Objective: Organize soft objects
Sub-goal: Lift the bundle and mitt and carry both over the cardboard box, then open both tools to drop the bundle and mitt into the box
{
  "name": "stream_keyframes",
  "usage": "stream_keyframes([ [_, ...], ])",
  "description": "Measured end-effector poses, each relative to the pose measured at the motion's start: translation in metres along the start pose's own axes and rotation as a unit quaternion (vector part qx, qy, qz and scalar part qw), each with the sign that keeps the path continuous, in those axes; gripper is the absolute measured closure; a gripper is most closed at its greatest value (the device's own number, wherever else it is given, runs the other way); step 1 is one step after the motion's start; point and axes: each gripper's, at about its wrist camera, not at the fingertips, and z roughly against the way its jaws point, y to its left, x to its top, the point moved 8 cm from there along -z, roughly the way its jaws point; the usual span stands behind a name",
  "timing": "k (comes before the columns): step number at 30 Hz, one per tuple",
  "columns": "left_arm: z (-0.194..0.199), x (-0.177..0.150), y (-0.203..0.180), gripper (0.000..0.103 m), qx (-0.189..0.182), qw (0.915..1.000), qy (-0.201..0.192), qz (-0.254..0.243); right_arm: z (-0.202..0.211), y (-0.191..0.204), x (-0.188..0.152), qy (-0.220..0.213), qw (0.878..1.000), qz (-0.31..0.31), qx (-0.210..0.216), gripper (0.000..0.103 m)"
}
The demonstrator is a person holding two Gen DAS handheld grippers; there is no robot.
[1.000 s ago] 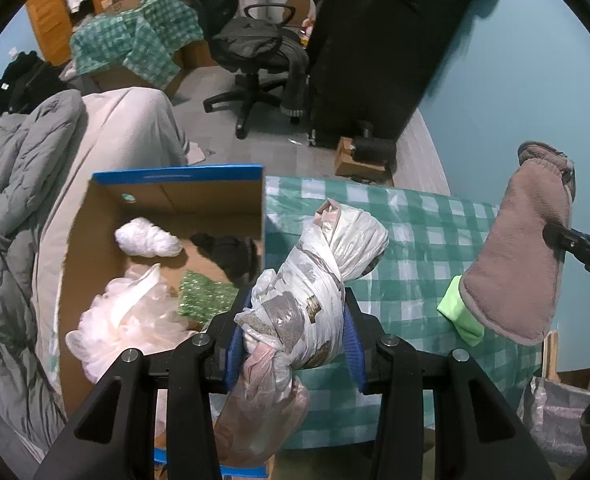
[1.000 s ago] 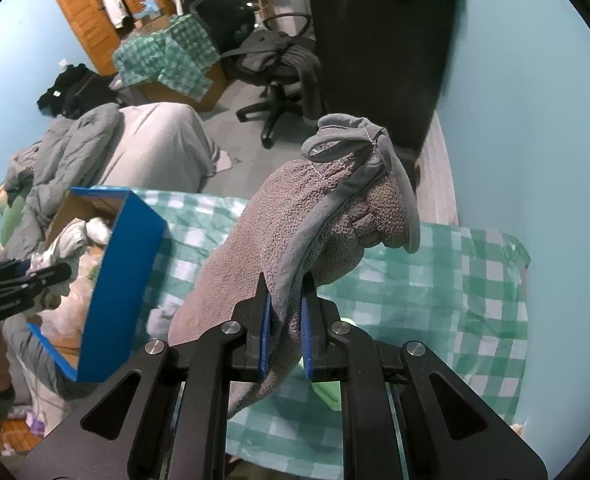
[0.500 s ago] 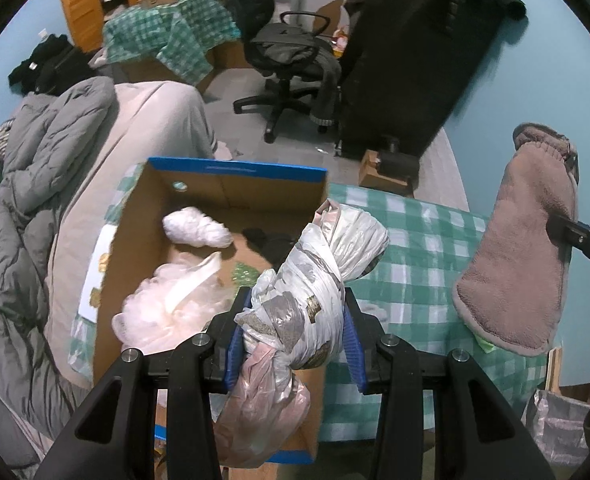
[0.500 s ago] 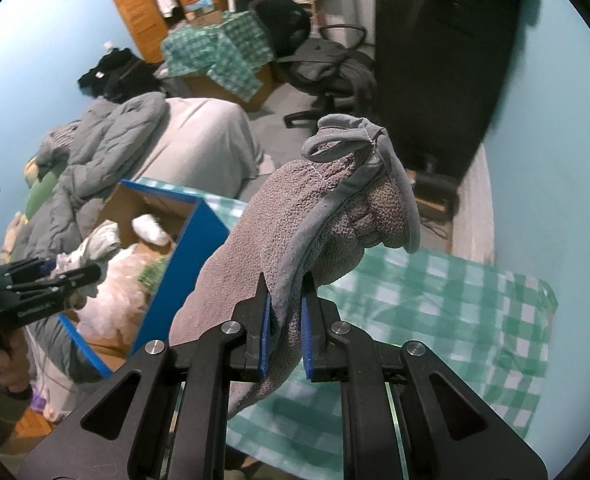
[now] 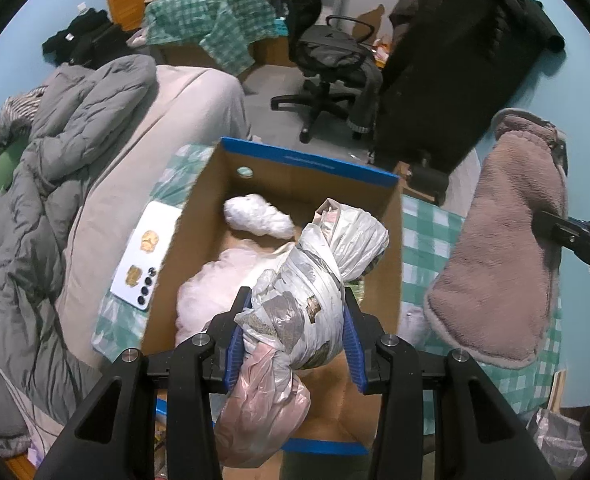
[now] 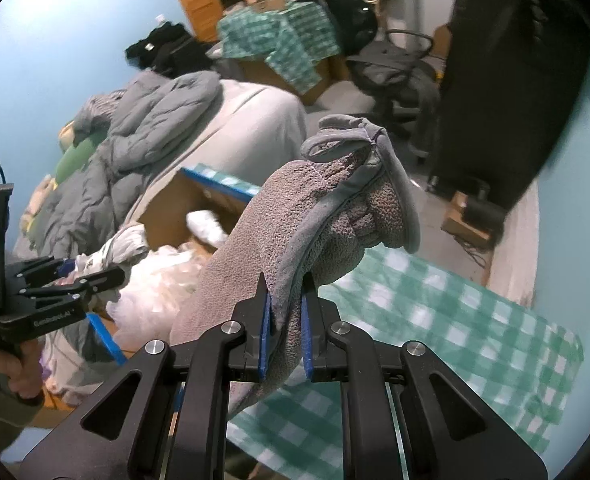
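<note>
Left hand-held gripper [image 5: 295, 336]: pinching a knotted bundle of grey-white and pink plastic bags [image 5: 303, 292], held above the open cardboard box with blue edges [image 5: 311, 162]
Right hand-held gripper [image 6: 285, 338]: pressed tight on a grey-brown fleecy mitt [image 6: 307, 216], hanging over the green checked surface [image 6: 435, 312] beside the box
Done: a white fluffy wad [image 5: 257, 218] and a pale pink netted puff [image 5: 215, 284] already lie in the box
Left: both held things probably go in next; neither released yet

You see a brown cardboard box [image 5: 291, 184] with blue rim. Your tablecloth [image 6: 475, 340] is green-and-white checked. The mitt [image 6: 295, 216] is grey-brown.
</note>
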Motion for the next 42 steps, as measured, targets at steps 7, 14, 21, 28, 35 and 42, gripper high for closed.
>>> stream_keyframes([
  [7, -0.005, -0.003, 0.027, 0.06, 0.002, 0.9995, 0.006, 0.03, -0.026, 0.038, 0.014, 0.016, 0.999, 0.034, 0.022, 0.092],
  [14, -0.016, -0.002, 0.046, 0.06, 0.007, 0.9991, 0.014, 0.04, -0.048, 0.06, 0.021, 0.033, 0.997, 0.053, 0.037, 0.092],
  [21, -0.031, 0.003, 0.055, 0.06, 0.007, 0.9991, 0.022, 0.035, -0.075, 0.075, 0.02, 0.058, 0.996, 0.062, 0.042, 0.092],
  [28, -0.051, 0.004, 0.059, 0.06, 0.007, 0.999, 0.039, 0.022, -0.106, 0.087, 0.016, 0.088, 0.993, 0.07, 0.037, 0.092],
  [35, -0.067, 0.006, 0.056, 0.06, 0.008, 0.9983, 0.056, 0.007, -0.136, 0.09, 0.012, 0.118, 0.99, 0.077, 0.031, 0.092],
  [42, -0.069, 0.007, 0.054, 0.041, 0.022, 0.9977, 0.064, -0.001, -0.153, 0.087, 0.011, 0.139, 0.987, 0.079, 0.005, 0.068],
])
